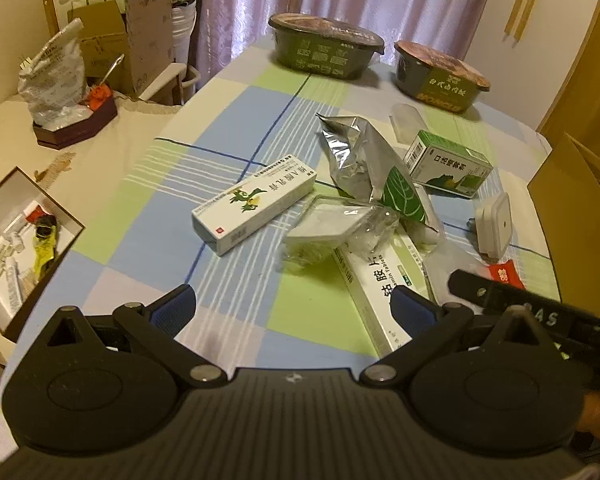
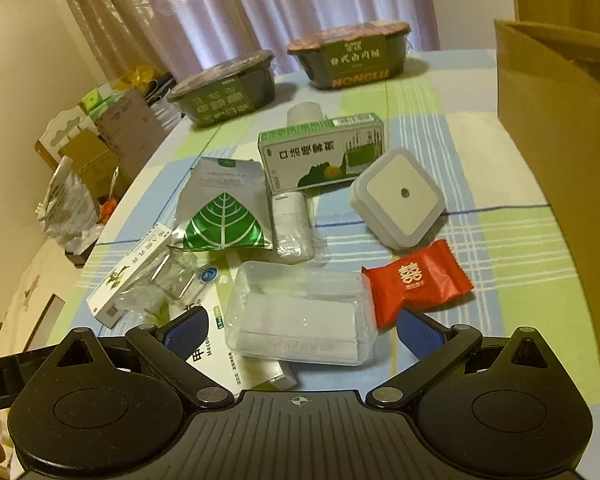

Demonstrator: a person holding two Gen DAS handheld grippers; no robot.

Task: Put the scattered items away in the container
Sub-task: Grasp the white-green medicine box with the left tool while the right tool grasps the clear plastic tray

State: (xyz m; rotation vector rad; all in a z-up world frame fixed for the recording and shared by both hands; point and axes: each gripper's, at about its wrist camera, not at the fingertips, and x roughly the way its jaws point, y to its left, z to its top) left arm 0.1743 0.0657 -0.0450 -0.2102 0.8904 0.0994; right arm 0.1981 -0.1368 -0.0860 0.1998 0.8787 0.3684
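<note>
Scattered on the checked tablecloth are a white medicine box with a green plant print [image 1: 256, 204], a silver foil pouch with a green leaf [image 2: 224, 208], a green-and-white box [image 2: 324, 152], a white square night light [image 2: 398, 196], a red candy packet [image 2: 416, 280] and a long white tablet box [image 1: 376, 292]. A clear plastic case [image 2: 300, 316] lies between the wide-apart fingers of my right gripper [image 2: 303, 332], which stands open. My left gripper [image 1: 294, 308] hovers open over bare cloth, short of the white medicine box. The cardboard box [image 2: 560, 160] stands at the right.
Two sealed instant-food bowls [image 1: 326, 46] [image 1: 440, 76] sit at the table's far edge before a curtain. Left of the table, a low surface holds an open white-lined box [image 1: 20, 240] of small items and a crumpled bag [image 1: 54, 76]. Cartons are stacked behind.
</note>
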